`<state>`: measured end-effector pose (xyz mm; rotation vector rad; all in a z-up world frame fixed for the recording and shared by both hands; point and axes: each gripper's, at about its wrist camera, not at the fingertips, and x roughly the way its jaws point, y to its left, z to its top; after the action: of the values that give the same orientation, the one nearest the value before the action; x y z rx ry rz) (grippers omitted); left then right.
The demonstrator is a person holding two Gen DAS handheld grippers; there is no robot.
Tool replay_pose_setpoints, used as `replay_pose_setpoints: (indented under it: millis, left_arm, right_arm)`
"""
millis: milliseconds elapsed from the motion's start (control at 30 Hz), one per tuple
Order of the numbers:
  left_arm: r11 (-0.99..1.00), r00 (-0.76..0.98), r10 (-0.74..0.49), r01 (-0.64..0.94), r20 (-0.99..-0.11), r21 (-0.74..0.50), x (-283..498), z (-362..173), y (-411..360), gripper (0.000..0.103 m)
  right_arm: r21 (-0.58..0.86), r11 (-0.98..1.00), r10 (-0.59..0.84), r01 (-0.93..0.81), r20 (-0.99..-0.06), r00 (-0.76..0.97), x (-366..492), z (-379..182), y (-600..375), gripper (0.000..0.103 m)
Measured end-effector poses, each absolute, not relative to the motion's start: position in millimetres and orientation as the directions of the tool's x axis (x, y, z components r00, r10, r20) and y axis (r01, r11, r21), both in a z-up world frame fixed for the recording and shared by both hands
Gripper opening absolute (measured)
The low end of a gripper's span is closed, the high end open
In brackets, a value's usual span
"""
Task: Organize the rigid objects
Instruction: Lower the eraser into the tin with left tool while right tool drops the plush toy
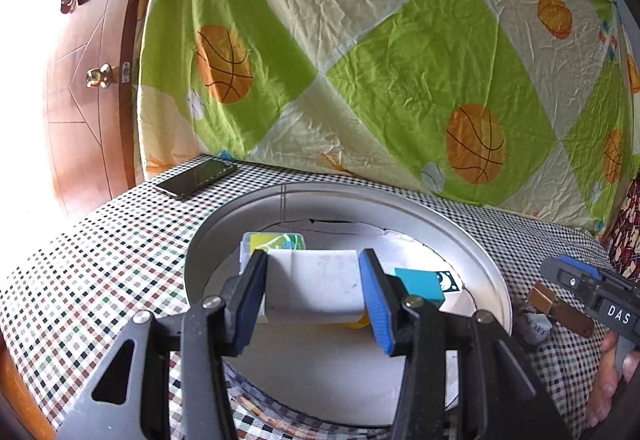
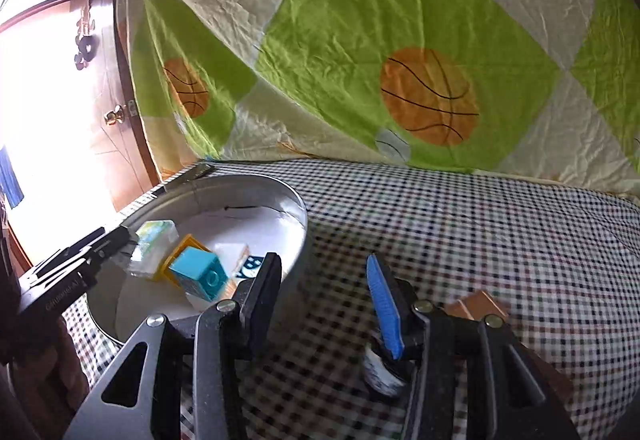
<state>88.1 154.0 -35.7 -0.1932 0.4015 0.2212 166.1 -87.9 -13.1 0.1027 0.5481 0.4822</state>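
Your left gripper (image 1: 314, 290) clamps a white block (image 1: 316, 286) over the round metal tray (image 1: 460, 236), where a teal brick (image 2: 198, 272) and other pieces already lie. Your right gripper (image 2: 324, 292) hangs part open and empty above the checked cloth (image 2: 480, 240). Next move, likely: lower and release the block inside the rim.

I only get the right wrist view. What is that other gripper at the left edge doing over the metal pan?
Observer: The left gripper is clamped on a white block over the round metal pan.
Visitor: And the dark sliver beyond the pan?
Observer: A phone, lying screen up on the checked cloth.
Visitor: Who holds my gripper?
Observer: A person's hand shows under the right gripper.
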Motion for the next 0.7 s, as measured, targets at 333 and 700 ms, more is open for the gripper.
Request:
replay_pose_setpoints:
  millis: [333, 700]
  left_arm:
    - [0.961, 0.895, 0.164, -0.239, -0.414, -0.137, 83, -41, 145, 0.047]
    - [0.963, 0.895, 0.153, -0.23, -0.418, -0.141, 87, -46, 143, 0.047]
  right_arm:
    - [0.156, 0.921, 0.37, -0.357, -0.638, 0.675, 181, -49, -95, 0.055]
    - [0.093, 0.934, 0.307, -0.346, -0.703, 0.641, 202, -62, -87, 0.061]
